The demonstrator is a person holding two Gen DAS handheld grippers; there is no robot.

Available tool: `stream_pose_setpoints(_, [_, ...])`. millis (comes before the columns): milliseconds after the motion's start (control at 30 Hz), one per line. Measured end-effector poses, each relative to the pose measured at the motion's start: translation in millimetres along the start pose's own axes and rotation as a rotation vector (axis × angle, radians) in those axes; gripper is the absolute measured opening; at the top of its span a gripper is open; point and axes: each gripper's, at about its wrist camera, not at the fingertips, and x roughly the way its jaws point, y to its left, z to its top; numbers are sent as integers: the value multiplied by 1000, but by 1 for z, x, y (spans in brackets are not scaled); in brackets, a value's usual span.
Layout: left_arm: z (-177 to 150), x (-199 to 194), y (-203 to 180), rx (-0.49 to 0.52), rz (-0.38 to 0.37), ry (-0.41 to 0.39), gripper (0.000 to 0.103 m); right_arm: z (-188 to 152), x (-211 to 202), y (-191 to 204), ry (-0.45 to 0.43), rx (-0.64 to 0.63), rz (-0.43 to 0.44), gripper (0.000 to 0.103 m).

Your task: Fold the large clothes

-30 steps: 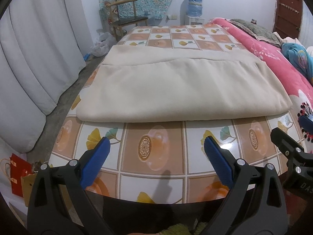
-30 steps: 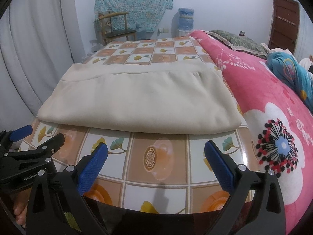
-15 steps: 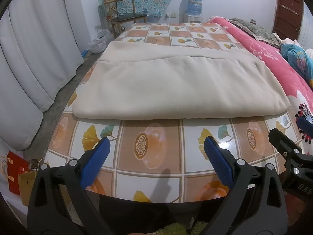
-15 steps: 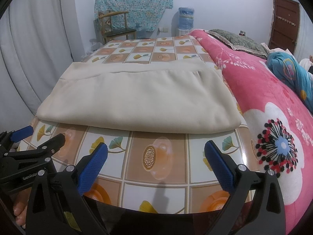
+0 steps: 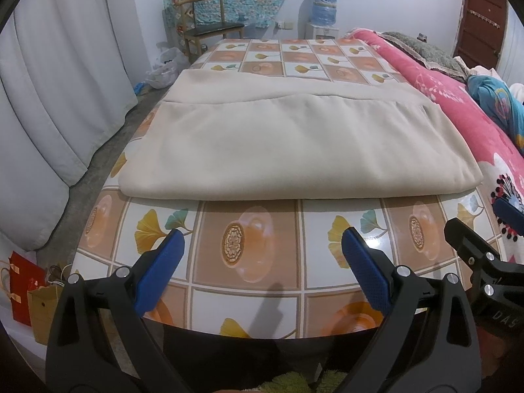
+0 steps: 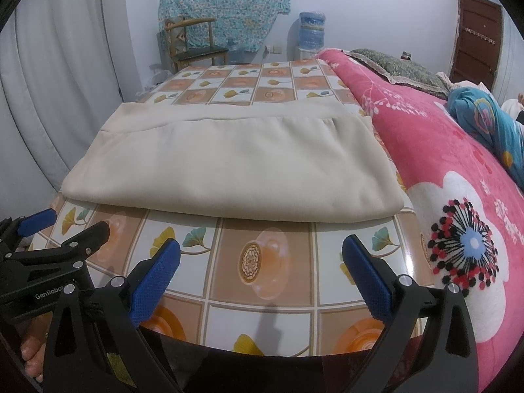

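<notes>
A large beige garment (image 5: 294, 144) lies folded flat on the tiled-pattern table (image 5: 249, 249); it also shows in the right wrist view (image 6: 235, 177). Its folded near edge runs across the table, with a lower layer sticking out at the far side. My left gripper (image 5: 262, 249) is open and empty, held over the table's near edge, short of the garment. My right gripper (image 6: 262, 258) is open and empty, beside the left one, also short of the garment. Each gripper shows at the edge of the other's view.
A pink flowered blanket (image 6: 458, 177) covers the bed along the table's right side. White curtains (image 5: 49, 98) hang at the left. A wooden chair (image 5: 206, 23) and a water dispenser (image 5: 322, 9) stand by the far wall. Paper bags (image 5: 29, 291) sit on the floor at left.
Both grippers stayed open; the left view has risen and shifted slightly, so the garment sits a little lower and more to the centre.
</notes>
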Motion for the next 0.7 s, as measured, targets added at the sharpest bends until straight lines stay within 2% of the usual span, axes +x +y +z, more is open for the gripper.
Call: stream_pose_setpoints(700, [-2,-1,-6,6,-2,3,93,0,0,-1,1,-1,0,96])
